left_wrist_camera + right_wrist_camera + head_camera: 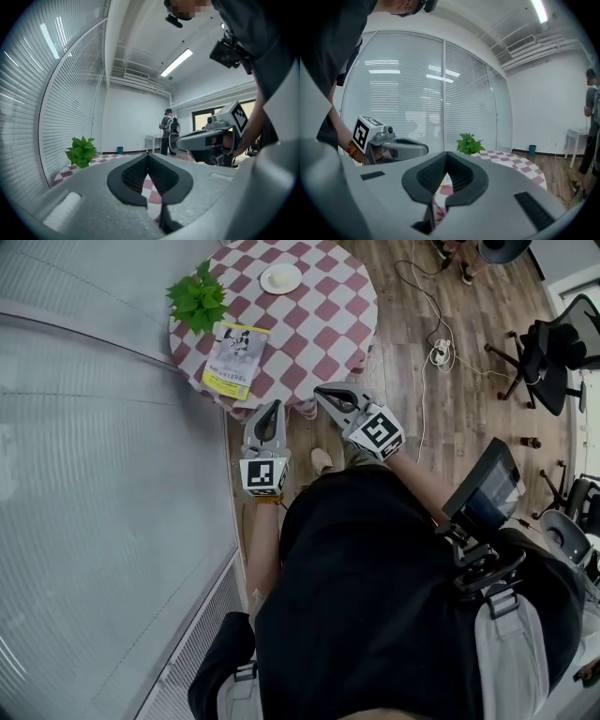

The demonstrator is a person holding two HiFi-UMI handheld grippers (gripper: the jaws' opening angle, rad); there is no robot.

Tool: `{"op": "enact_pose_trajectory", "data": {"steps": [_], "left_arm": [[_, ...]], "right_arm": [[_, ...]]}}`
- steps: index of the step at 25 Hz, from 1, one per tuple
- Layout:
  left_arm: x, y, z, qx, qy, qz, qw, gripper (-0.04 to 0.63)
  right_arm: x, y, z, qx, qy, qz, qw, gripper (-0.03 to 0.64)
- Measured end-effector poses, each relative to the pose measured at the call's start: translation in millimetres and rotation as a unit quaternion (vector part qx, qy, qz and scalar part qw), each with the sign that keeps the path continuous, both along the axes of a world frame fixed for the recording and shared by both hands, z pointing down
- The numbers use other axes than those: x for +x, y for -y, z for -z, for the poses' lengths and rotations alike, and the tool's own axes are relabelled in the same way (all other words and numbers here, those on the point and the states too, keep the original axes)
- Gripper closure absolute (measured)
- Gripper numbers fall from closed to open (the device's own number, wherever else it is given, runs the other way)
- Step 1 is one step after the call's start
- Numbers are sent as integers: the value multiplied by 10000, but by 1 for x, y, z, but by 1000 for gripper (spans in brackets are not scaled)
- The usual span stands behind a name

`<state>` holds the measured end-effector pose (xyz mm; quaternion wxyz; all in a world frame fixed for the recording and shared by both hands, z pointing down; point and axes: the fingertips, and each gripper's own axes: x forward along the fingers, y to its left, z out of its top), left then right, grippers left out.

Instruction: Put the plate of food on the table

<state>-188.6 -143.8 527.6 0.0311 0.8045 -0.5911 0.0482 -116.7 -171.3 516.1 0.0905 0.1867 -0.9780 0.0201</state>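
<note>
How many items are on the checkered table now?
3: a green plant at the left edge of the table, a yellow packet beside it, a white plate toward the far side. Nothing seems hidden.

The round, red-and-white checked desk (pixel 323 329) stands on a wooden floor (pixel 412 381). On it lie a plant (pixel 197 301), a yellow packet (pixel 235 358) and a white plate (pixel 280 278).

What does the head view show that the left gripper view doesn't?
Only the head view: a round white plate and a yellow-and-white printed packet on the table, plus a white power strip on the wooden floor. Only the left gripper view: a person standing far off and a long ceiling light. Both: the round red-and-white checked table, the leafy green plant, and the left gripper and right gripper, both shut.
</note>
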Motion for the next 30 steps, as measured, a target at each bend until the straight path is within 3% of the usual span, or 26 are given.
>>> {"op": "enact_pose_trajectory", "data": {"steps": [18,30], "left_arm": [[16,-15,-26,-298,54,-153,9994,589],[10,-30,-33,-417,-3,-29,9991,589]], "right_arm": [[-3,-15,-24,-228,-302,253,9990,606],[-17,-30,-28,-257,-392,520,9975,606]]}}
